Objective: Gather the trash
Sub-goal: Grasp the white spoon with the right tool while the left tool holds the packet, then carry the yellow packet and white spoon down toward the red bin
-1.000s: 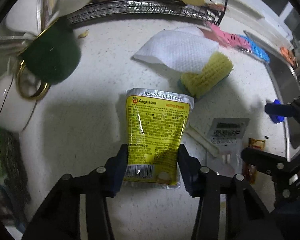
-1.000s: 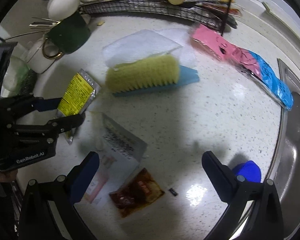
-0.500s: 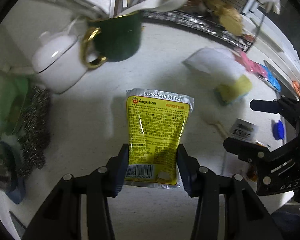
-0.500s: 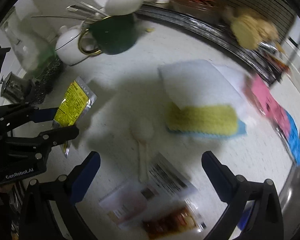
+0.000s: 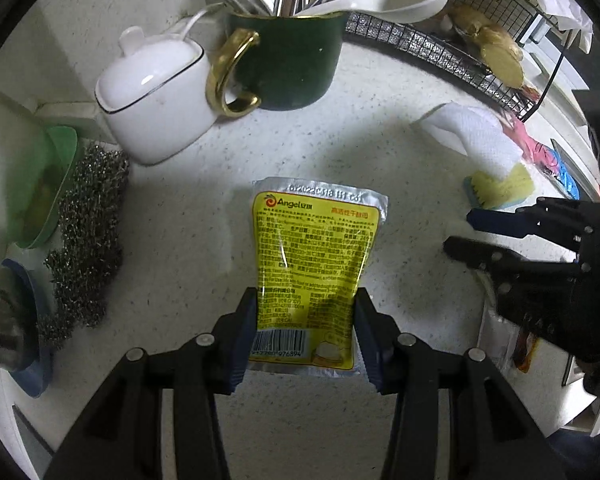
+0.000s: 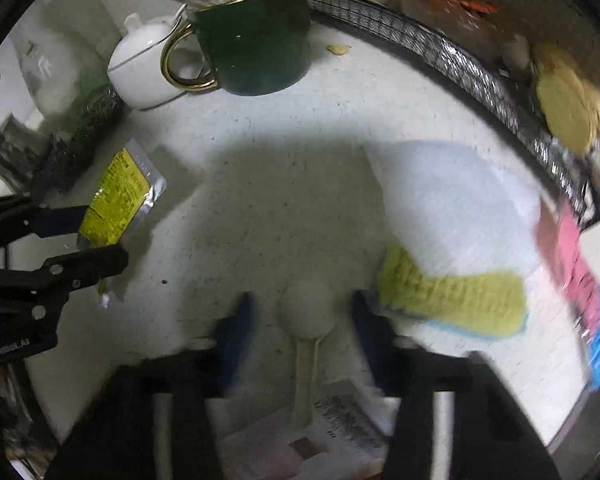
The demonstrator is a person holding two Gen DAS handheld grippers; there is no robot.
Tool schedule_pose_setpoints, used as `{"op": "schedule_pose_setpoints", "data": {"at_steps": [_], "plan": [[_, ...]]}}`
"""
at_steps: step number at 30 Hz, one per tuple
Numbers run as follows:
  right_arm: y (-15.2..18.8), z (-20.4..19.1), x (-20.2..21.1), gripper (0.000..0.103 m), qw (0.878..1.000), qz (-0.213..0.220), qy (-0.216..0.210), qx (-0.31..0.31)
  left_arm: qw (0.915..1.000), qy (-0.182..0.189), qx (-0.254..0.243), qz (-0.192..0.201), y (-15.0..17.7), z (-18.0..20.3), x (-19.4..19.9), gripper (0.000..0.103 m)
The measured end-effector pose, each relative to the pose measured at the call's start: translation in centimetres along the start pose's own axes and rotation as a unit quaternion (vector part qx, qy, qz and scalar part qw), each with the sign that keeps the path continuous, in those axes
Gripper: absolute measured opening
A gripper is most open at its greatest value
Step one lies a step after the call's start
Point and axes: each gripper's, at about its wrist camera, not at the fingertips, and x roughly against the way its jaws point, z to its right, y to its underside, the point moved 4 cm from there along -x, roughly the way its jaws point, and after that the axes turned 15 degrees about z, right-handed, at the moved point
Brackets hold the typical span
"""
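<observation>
My left gripper [image 5: 305,332] is shut on a yellow and silver Angel packet [image 5: 316,264] and holds it above the white speckled counter. The packet also shows in the right wrist view [image 6: 118,200], held by the left gripper [image 6: 96,236]. My right gripper [image 6: 302,332] is partly closed around a small white plastic spoon [image 6: 306,316] lying on the counter; the view is blurred and contact is unclear. A white printed sachet [image 6: 340,416] lies under the spoon's handle. The right gripper shows at the right edge of the left wrist view [image 5: 460,230].
A green mug with gold handle [image 5: 284,68] holds utensils beside a white lidded pot [image 5: 156,100]. Steel wool [image 5: 84,240] lies at the left. A yellow brush [image 6: 456,300], white tissue [image 6: 452,204], pink and blue packet [image 6: 576,272] and wire rack [image 6: 460,64] are at the right.
My left gripper has carried the packet left towards the mug and pot. My right gripper has moved in over the white spoon and narrowed its jaws around it.
</observation>
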Motion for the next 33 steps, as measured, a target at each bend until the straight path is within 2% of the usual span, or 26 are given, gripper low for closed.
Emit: {"op": "schedule_pose_setpoints", "data": {"at_steps": [4,9,13,18,25,30,33], "plan": [[-0.4,-0.4,-0.4,0.030,1.000,-0.011,-0.022,0.006,1.0000,-0.003,0.004,-0.001,0.4,-0.5,0.4,0.044],[1.3,-0.4,0.2,0.028,0.999,0.004,-0.025,0.032,1.0000,-0.004,0.007,0.000,0.8,0.0,0.7,0.044],[1.7,-1.5,0.6,0.027,0.998,0.003,-0.055,0.009,1.0000,-0.001,0.005,0.006,0.8,0.9,1.6,0.044],[2.0,-2.5,3.5,0.027,0.998,0.026,-0.061,-0.007,0.9998,0.000,-0.008,0.018,0.6,2.2,3.5,0.044],[3.5,-1.5,8.6,0.027,0.997,0.062,-0.046,-0.003,0.9986,0.014,-0.030,0.042,0.3,5.8,6.4,0.044],[6.1,2.0,11.2,0.027,0.996,0.082,-0.030,-0.027,0.9964,0.029,-0.059,0.054,0.9,9.5,8.1,0.044],[7.9,2.7,12.6,0.027,0.995,0.094,-0.009,-0.034,0.9942,0.038,-0.079,0.062,1.7,12.0,9.3,0.044]]}}
